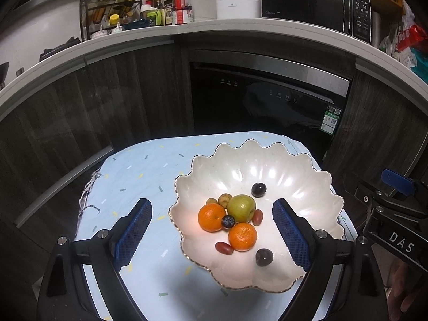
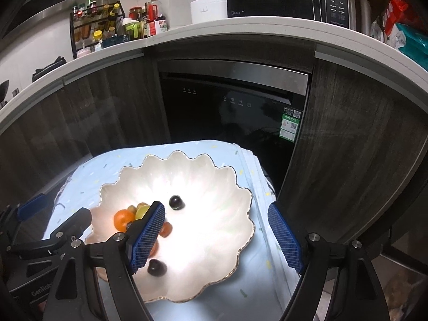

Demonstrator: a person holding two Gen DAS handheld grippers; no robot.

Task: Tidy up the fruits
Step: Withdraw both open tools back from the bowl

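Already the fruits are lying heaped in the scalloped pearl-white bowl (image 1: 294,176) on the blue-clothed counter (image 1: 149,165), while the left gripper (image 1: 212,230) and right gripper (image 2: 216,236) are hovering wide open and empty, risking nudging loose dark grapes (image 1: 259,189) rolling.

- Left claw (image 1: 211,230) spread wide above the table (image 1: 149,176); bowl (image 1: 281,160) ahead, reaching past its right finger.
- In the bowl, between the fingers: two oranges (image 1: 211,216), apple (image 1: 241,208) just behind them, blueberry (image 1: 228,221) touching both oranges.
- One grape (image 1: 258,189) behind the apple, apart; another grape (image 1: 264,257) nearest the claw, right of the near orange.
- Right claw (image 2: 216,236) open over the bowl's right half; the fruit cluster lies behind its left finger.
- Cabinets and dishwasher (image 1: 267,101) beyond the table.
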